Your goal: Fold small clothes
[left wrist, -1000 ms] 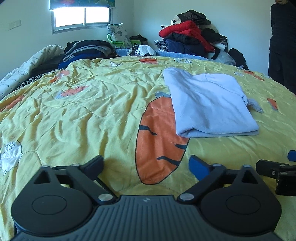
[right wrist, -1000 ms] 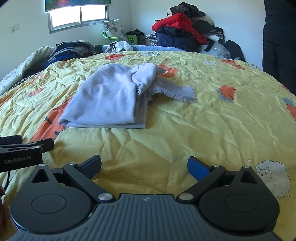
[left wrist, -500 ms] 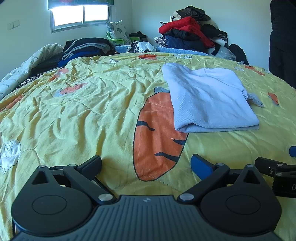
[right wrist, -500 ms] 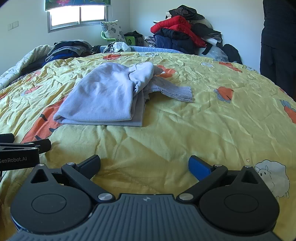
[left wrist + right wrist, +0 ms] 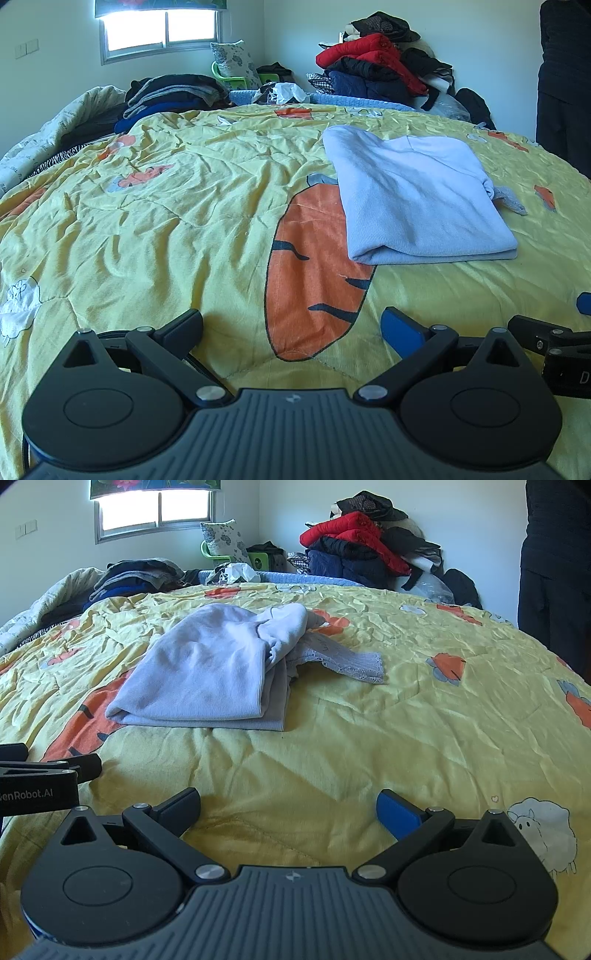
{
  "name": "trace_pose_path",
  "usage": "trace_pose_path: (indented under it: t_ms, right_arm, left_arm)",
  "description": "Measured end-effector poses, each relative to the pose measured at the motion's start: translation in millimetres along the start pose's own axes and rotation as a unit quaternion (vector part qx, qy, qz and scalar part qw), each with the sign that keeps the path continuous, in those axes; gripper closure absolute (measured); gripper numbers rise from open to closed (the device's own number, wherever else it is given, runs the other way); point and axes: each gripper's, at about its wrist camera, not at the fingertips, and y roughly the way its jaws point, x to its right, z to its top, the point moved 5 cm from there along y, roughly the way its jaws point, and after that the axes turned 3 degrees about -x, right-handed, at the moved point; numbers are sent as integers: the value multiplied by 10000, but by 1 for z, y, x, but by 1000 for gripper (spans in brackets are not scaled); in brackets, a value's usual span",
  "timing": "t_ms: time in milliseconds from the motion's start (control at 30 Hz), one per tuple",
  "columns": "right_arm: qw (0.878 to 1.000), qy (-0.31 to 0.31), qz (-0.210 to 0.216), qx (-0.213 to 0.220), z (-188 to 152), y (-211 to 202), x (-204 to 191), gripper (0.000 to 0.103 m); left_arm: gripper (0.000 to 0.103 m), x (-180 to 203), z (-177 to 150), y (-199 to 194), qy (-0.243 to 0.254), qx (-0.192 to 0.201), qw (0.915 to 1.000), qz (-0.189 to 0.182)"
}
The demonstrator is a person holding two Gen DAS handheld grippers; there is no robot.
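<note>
Left gripper [image 5: 291, 326]: jaws apart, empty, above the bed's near edge. Right gripper [image 5: 288, 806]: jaws apart, empty, beside it. Folded lilac garment [image 5: 207, 672] lies farther in, near the bed [image 5: 369, 738] centre, on the yellow quilt. Clothes pile [image 5: 362, 550] beyond the far edge.

Left gripper [image 5: 291, 326] and right gripper [image 5: 288, 805] gape, empty.

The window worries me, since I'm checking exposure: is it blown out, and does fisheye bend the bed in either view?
Left wrist view: window is clipped white, bed bulges into a dome, top stays sharp. Right wrist view: window is equally blown out, bed curves the same way, and the corners darken.
</note>
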Motion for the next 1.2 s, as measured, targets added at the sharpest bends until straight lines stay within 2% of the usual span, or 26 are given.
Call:
trace_pose_path:
  t_ms: [1200]
  right_arm:
    - [10000,30,-58,6,0,0,1,0]
  left_arm:
    - [0,-1,-1,0,-86,3,9999,59]
